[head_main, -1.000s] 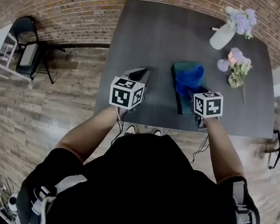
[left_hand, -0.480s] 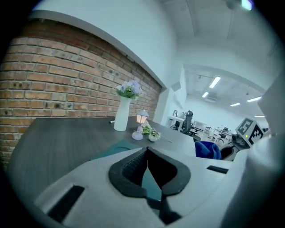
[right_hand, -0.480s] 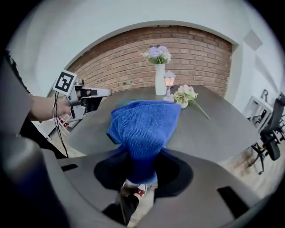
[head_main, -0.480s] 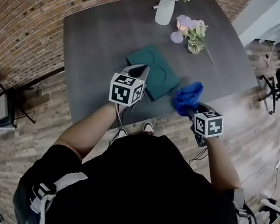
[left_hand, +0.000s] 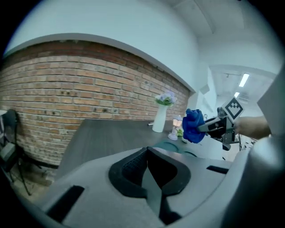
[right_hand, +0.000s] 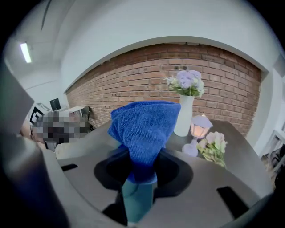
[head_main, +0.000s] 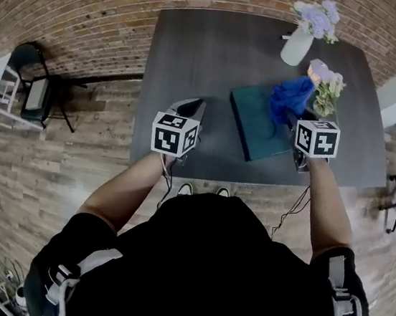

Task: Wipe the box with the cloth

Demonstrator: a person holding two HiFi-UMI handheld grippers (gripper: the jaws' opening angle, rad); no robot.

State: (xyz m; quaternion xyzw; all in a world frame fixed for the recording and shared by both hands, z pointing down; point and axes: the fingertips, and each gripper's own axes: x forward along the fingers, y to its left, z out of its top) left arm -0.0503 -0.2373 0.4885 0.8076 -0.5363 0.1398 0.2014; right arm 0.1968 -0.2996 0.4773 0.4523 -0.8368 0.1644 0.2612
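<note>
At the left, the left gripper (head_main: 193,107) hangs over the near part of the dark worktop (head_main: 197,52), well to the left of the box. It has kept much the same place through the last second. Its own view shows its jaws pressed together with nothing between them, so it appears to play no part for now. In the middle, the flat teal box (head_main: 251,124) lies on the worktop with most of its top bare. A second ago the blue cloth (head_main: 289,101) sat bunched on that top. Half a second ago it was held out beyond the box's right side, near the worktop's edge. Now it is back over the box's far right part, just beside the flowers (head_main: 326,94). The right gripper (head_main: 294,120) pinches the cloth by its lower end. In the right gripper view the fabric stands up in a peak from the closed jaws, and teal shows in the gap below them. Whether the cloth touches the box at this moment cannot be told from these views. The sideways travel of the cloth suggests that wiping is under way and that this is the far end of a stroke. The white vase (head_main: 296,48) stands farther back and looks clear of the cloth.
</note>
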